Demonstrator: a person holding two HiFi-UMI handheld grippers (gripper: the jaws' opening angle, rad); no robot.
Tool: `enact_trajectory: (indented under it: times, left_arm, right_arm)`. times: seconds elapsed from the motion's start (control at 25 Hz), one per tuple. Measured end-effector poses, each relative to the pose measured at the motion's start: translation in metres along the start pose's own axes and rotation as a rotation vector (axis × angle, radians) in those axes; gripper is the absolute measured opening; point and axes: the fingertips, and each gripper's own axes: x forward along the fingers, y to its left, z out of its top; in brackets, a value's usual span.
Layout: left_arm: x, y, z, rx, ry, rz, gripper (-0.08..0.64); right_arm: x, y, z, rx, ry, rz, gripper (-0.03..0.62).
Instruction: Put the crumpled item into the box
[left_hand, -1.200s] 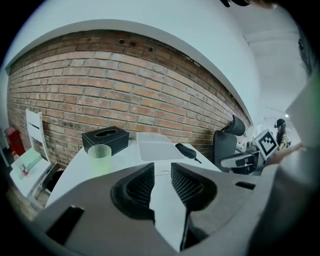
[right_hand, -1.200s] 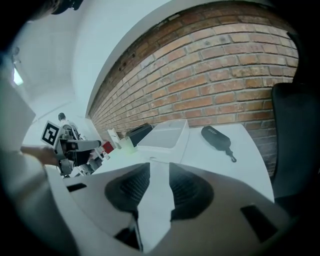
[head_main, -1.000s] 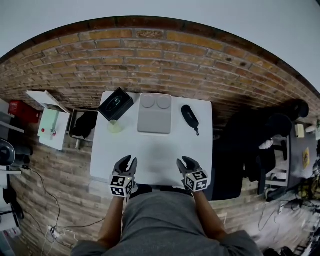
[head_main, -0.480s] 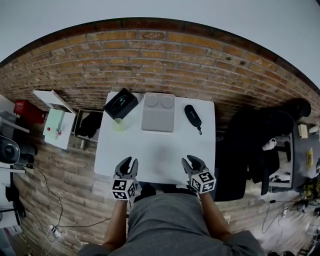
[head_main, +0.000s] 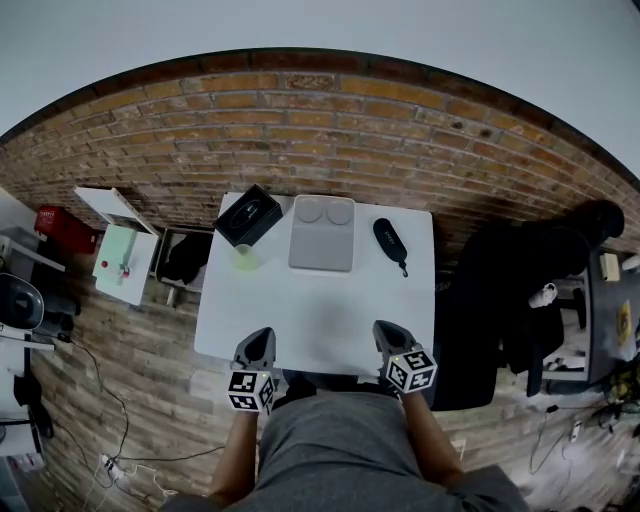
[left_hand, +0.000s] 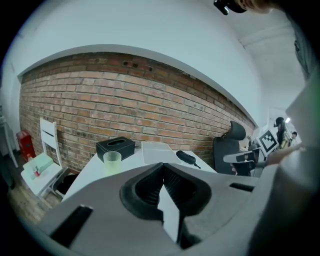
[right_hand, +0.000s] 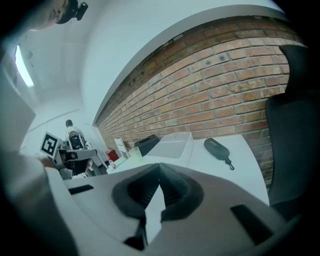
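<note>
A white table (head_main: 315, 315) carries a lidded grey box (head_main: 322, 233) at its far side, seen too in the left gripper view (left_hand: 159, 150) and the right gripper view (right_hand: 174, 143). A black tissue box (head_main: 248, 214) and a pale green cup (head_main: 245, 257) stand to its left, and a black case (head_main: 389, 240) lies to its right. I see no crumpled item in any view. My left gripper (head_main: 260, 337) and right gripper (head_main: 386, 330) hover over the table's near edge. Both have just been closing and now stand shut, with nothing between the jaws (left_hand: 162, 165) (right_hand: 159, 165).
A black office chair (head_main: 520, 290) stands right of the table. A white cabinet (head_main: 120, 255) and a red crate (head_main: 60, 228) sit to the left, with a dark bin (head_main: 185, 258) against the table's side. A brick wall runs behind the table.
Both grippers' jaws went from open to shut, with nothing caught between them. Both hands stay at the table's near edge, and the head view has shifted a little.
</note>
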Motion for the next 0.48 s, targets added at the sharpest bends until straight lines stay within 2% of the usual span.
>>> enact_trajectory:
  times: [0.08, 0.48]
  left_arm:
    - [-0.002, 0.002, 0.005, 0.018, -0.018, 0.011, 0.005]
    - [-0.006, 0.019, 0.014, -0.003, -0.045, 0.005, 0.006]
  right_arm:
    - [0.000, 0.002, 0.002, -0.009, -0.006, -0.009, 0.003]
    - [-0.003, 0.003, 0.019, -0.106, 0.010, -0.063, 0.002]
